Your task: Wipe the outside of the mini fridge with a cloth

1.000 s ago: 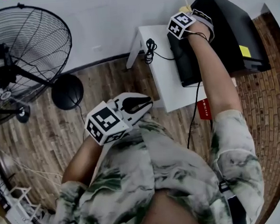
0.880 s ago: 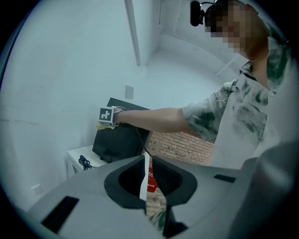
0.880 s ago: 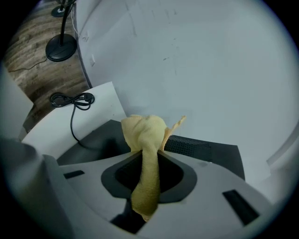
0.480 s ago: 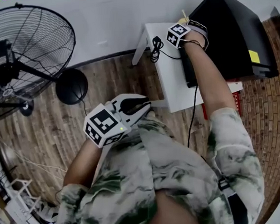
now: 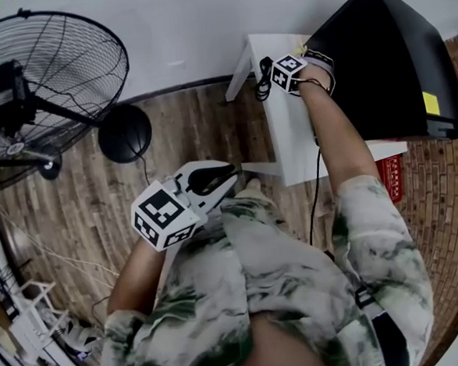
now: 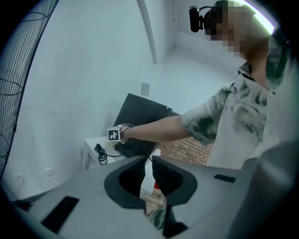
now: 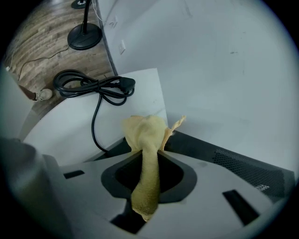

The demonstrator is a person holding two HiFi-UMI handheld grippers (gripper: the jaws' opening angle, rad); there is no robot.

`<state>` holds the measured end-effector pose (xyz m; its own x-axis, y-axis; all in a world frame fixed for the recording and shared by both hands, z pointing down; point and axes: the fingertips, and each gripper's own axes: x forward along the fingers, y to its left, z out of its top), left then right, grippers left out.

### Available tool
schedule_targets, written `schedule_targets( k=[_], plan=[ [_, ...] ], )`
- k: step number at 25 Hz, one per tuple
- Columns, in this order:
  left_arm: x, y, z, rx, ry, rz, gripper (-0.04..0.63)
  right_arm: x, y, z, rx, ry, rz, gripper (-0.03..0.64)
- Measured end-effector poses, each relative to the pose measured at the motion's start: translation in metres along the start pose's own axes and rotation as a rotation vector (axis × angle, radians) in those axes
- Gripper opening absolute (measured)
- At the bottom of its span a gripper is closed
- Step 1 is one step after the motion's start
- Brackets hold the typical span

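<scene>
The black mini fridge (image 5: 386, 73) stands on a small white table (image 5: 289, 147) by the wall. My right gripper (image 5: 299, 60) reaches to the fridge's left rear corner, its marker cube facing up. In the right gripper view it (image 7: 148, 156) is shut on a yellow cloth (image 7: 147, 133), whose bunched end rests at the fridge's dark lower edge (image 7: 233, 158), beside a vent grille. My left gripper (image 5: 232, 172) hangs in front of the person's torso, away from the fridge. Its jaws (image 6: 147, 170) stand nearly together with nothing between them.
A coiled black power cord (image 7: 96, 86) lies on the table left of the cloth. A large standing fan (image 5: 42, 90) with a round black base (image 5: 124, 133) stands on the wooden floor at left. A red item (image 5: 390, 176) sits below the table's near edge.
My right gripper has slid the cloth leftward and nearer along the fridge's side, toward the cord. The head view has shifted slightly. The left gripper has hardly moved.
</scene>
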<state>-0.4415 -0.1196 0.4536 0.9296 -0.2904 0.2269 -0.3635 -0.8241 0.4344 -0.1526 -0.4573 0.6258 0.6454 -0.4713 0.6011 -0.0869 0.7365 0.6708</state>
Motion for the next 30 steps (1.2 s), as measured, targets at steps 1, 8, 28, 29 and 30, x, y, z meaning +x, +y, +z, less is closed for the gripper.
schedule_targets(
  k=[1,8,28,29,30],
  plan=[
    [-0.001,0.001,-0.002,-0.005,0.003,0.005,0.040,0.003,0.006,0.001,0.000,-0.001,0.013,0.094],
    [-0.005,0.003,-0.015,-0.034,0.025,0.005,0.040,0.010,0.039,0.007,0.055,-0.041,0.091,0.094],
    [-0.002,-0.030,-0.032,0.062,0.124,-0.221,0.040,-0.120,0.149,-0.041,0.769,-0.481,0.419,0.095],
    [-0.001,-0.031,-0.033,0.068,0.128,-0.227,0.040,-0.131,0.159,-0.048,0.827,-0.515,0.450,0.094],
    [0.001,-0.032,-0.034,0.071,0.132,-0.235,0.040,-0.144,0.167,-0.054,0.885,-0.552,0.481,0.094]
  ],
)
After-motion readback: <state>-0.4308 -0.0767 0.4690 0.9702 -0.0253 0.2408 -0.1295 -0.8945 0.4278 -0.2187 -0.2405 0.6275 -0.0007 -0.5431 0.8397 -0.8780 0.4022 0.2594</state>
